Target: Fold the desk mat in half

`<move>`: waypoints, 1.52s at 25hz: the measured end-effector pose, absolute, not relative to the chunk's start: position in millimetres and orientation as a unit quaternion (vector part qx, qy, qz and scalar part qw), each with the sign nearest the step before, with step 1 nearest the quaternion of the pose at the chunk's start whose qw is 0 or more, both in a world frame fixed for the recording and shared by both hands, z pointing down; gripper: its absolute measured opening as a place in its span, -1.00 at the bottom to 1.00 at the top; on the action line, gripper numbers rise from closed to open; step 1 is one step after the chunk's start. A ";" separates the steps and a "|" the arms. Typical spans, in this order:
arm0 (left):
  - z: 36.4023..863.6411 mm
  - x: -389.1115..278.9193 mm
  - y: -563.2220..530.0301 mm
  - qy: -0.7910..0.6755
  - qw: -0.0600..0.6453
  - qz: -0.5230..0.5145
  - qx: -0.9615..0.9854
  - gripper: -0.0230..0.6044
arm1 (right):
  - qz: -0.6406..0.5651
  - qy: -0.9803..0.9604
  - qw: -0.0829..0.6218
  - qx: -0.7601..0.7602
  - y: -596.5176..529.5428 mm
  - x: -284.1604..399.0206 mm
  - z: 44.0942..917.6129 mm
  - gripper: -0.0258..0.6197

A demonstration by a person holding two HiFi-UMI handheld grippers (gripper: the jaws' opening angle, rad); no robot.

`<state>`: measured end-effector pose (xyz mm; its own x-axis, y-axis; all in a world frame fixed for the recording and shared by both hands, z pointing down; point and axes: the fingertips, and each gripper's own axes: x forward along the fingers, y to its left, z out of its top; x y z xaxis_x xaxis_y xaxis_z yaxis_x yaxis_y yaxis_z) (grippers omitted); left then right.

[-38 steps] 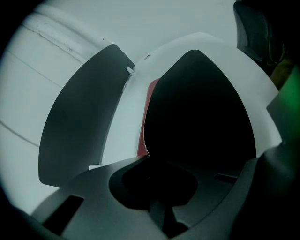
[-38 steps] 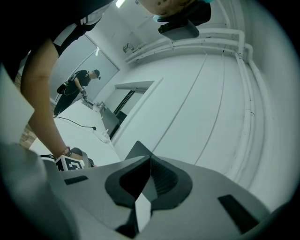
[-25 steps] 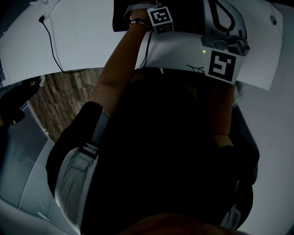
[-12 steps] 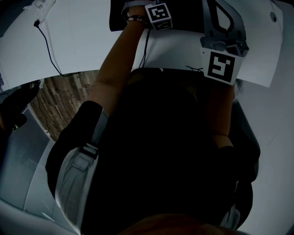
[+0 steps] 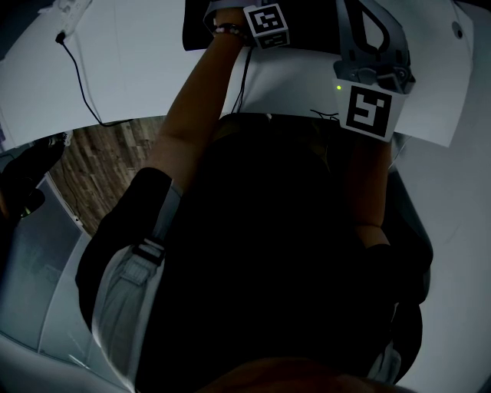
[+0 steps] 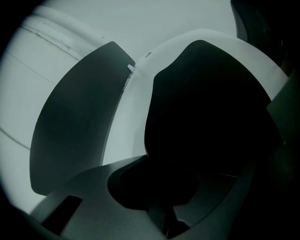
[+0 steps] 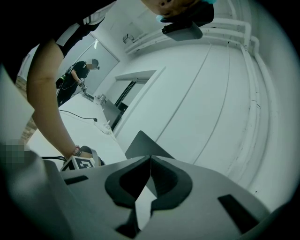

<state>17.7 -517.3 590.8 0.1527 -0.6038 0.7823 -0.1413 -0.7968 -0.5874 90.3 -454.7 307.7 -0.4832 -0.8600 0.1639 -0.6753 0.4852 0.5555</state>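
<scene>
Black desk mat (image 5: 307, 19) lies just past the white bench's (image 5: 130, 61) near edge, one corner raised and clamped between the closed fingers of the right gripper (image 7: 150, 158). The left gripper (image 6: 157, 185) has just been easing its fingers apart, with the mat's edge in their narrow gap; it is too dark to tell if they press. Leftward the bench is bare but for a thin cable (image 5: 80, 73)

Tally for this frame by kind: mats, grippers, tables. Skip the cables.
Desk mat: 1
Grippers: 2 (left gripper, fingers just opening, mat between them; right gripper, shut on the mat's corner)
Table: 1
Total: 4
</scene>
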 end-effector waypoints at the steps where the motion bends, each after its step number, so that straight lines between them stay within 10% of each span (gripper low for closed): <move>1: 590.3 17.4 -517.8 0.255 0.195 -0.600 -0.733 -0.79 | -0.214 -0.834 0.215 0.460 -454.4 90.3 307.5 -0.83; 38: 579.9 8.6 -517.6 0.282 0.181 -0.590 -0.735 -0.41 | -0.223 -0.828 0.214 0.468 -441.1 89.9 295.5 -0.83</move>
<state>8.6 -517.6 579.9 0.1457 -0.6273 0.7650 -0.2004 -0.7760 -0.5981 89.9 -441.1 295.5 -0.4694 -0.8709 0.1457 -0.6796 0.4617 0.5701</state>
